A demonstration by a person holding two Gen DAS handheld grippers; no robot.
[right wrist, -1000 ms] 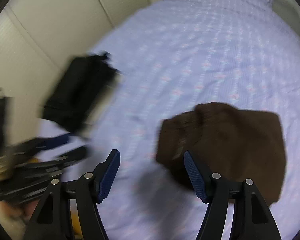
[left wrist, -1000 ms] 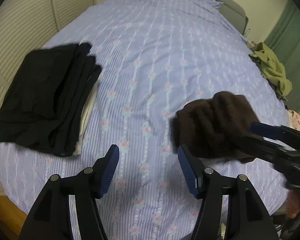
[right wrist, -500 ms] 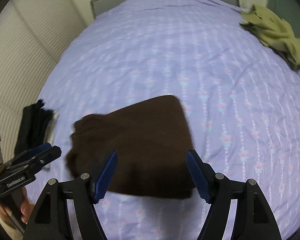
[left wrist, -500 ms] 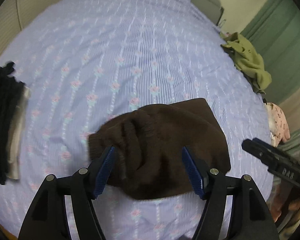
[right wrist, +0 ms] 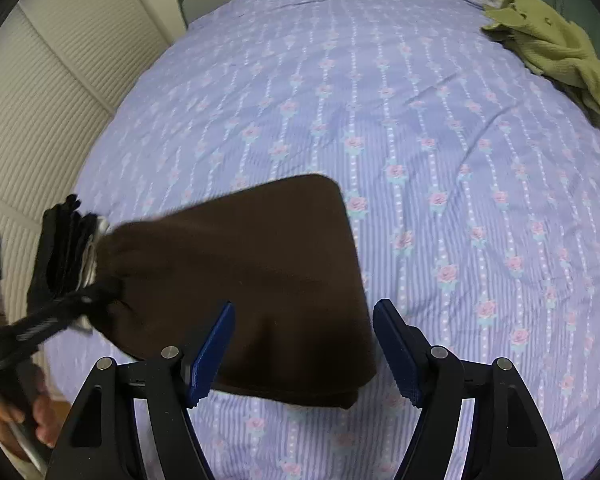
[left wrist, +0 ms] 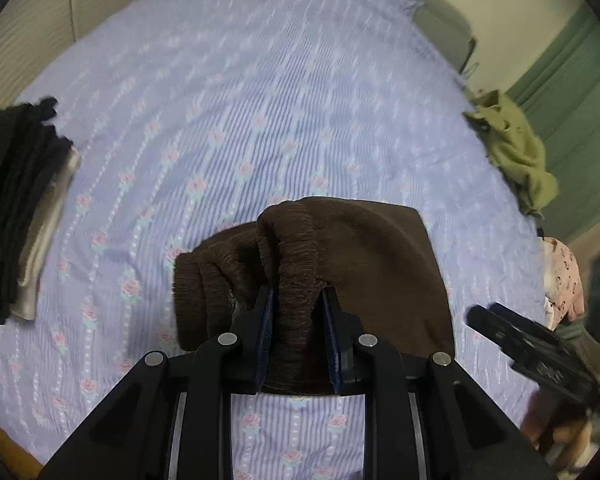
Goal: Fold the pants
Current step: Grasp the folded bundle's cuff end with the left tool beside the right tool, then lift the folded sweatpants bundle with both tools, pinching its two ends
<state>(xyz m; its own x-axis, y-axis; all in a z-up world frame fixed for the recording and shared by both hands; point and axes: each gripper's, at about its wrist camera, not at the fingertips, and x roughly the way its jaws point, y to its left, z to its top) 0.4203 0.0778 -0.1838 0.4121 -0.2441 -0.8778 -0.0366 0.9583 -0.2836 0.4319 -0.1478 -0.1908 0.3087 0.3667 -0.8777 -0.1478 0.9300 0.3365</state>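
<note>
While the left gripper is clenched on the gathered elastic waistband of the brown pants, its blue fingers press the ribbed fabric from both sides. These pants lie folded into a compact rectangle on the bed, near its front edge, with the bunched waistband at about 9 o'clock of the bundle and the smooth folded body toward 3 o'clock.

From the right wrist view, the right gripper hangs released, its fingers spread wide just above the near end of the pants, touching nothing that can be seen. At 8 o'clock in that view the left gripper shows, blurred, biting the waistband corner.

A stack of folded black clothes sits at 9 o'clock on the bed, well apart from the pants. An olive green garment lies crumpled at 2 o'clock by the bed's edge, and a pink patterned cloth shows at 3 o'clock.
</note>
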